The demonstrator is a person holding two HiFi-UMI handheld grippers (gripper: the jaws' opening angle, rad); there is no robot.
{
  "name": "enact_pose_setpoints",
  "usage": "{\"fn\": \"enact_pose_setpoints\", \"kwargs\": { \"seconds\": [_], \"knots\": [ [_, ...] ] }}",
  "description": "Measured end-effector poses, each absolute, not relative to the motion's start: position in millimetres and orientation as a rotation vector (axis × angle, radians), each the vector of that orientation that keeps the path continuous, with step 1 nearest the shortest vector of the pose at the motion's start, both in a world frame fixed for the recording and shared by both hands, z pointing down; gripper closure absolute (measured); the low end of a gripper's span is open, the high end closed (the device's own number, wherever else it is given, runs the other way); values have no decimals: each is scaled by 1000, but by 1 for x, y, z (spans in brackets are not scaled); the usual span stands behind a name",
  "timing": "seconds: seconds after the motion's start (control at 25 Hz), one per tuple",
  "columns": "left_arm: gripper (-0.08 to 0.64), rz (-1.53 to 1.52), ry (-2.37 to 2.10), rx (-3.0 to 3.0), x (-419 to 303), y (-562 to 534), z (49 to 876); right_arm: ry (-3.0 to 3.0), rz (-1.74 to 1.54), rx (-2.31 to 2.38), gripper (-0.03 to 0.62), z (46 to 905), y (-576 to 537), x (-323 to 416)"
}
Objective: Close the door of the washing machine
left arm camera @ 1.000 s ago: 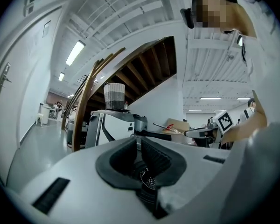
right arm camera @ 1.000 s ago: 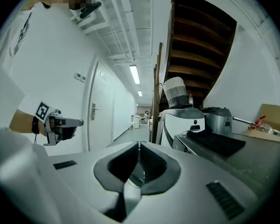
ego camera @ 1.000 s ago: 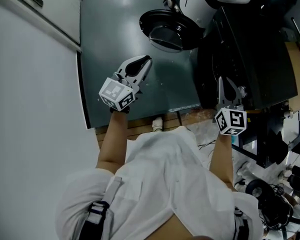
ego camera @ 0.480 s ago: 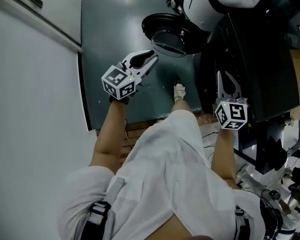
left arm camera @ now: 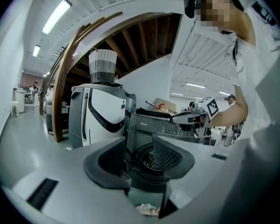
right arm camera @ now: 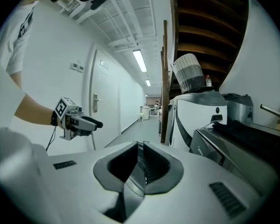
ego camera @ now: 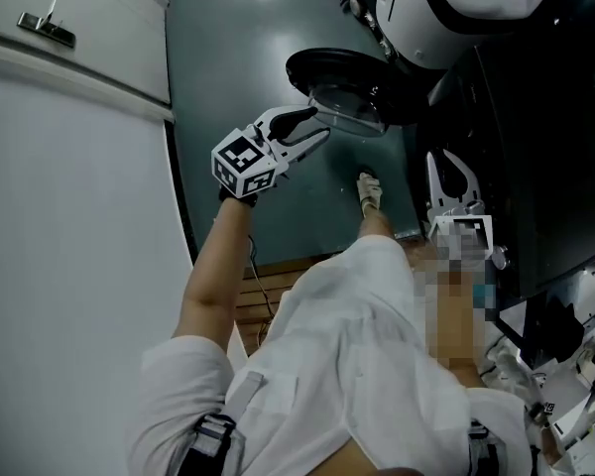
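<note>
Brings the white left gripper closer to the round black glass washing-machine door, jaws just parting, nothing between; holds the white right gripper pressed together; sets up the push.

Overhead, seemingly level; washing machine shared

washing machine at our right | its door swung open leftward over the floor | our foot on floor just before door | wall far left
</note>
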State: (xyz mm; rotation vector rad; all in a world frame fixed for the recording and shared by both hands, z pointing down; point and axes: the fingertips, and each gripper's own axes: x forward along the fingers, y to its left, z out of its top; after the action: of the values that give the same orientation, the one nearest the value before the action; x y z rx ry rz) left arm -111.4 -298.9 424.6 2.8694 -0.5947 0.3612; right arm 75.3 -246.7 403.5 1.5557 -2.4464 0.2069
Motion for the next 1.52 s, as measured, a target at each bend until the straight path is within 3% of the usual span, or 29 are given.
{"fn": "enact_pose_setpoints", "kwargs": {
  "seconds": [0.24,0.4,0.92,1.52],
  "knots": [
    [354,499,-499,2903,-94,-364,445,-2430,250,1509,552,431,-296,76],
    [336,609,-408,2918,-81,-402,462,-2414,313,1501,483,450,-326,80],
    [262,1024,-167,2911,-45,-489,545,-2429,413,1457,460,484,-370,78],
    [242,1450,1,2805,-36,-524,635,-2437,499,1425,457,503,-380,77]
  ]
}}
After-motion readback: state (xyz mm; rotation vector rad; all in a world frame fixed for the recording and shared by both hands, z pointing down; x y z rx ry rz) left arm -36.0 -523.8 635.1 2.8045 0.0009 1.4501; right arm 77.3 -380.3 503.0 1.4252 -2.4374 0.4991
